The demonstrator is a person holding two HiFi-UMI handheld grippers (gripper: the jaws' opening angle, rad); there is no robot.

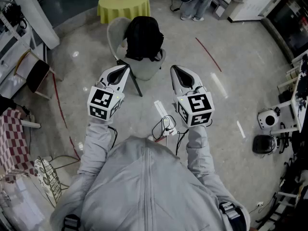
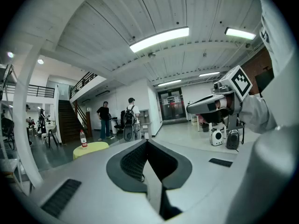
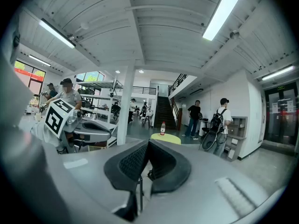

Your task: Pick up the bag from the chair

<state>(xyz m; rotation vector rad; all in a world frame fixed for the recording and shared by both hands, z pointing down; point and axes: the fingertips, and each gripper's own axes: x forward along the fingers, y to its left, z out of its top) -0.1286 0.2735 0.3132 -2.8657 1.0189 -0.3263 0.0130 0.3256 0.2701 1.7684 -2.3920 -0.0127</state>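
Grey left gripper (image 1: 124,70) and right gripper (image 1: 176,70) hang closed, empty; black fabric bag (image 1: 143,37) sits untouched on pale moulded chair (image 1: 114,35) at twelve o'clock.

I log on my screens:
- bag (image 1: 143,37): black matt cloth
- chair (image 1: 146,70): pale, smooth plastic shell
- floor (image 1: 231,66): polished, glossy
- tablecloth (image 1: 124,6): yellow cloth
- left gripper (image 1: 126,68), right gripper (image 1: 173,69): grey matt plastic
- pads (image 2: 133,161): black, finely ribbed
- jacket (image 1: 144,186): grey cloth
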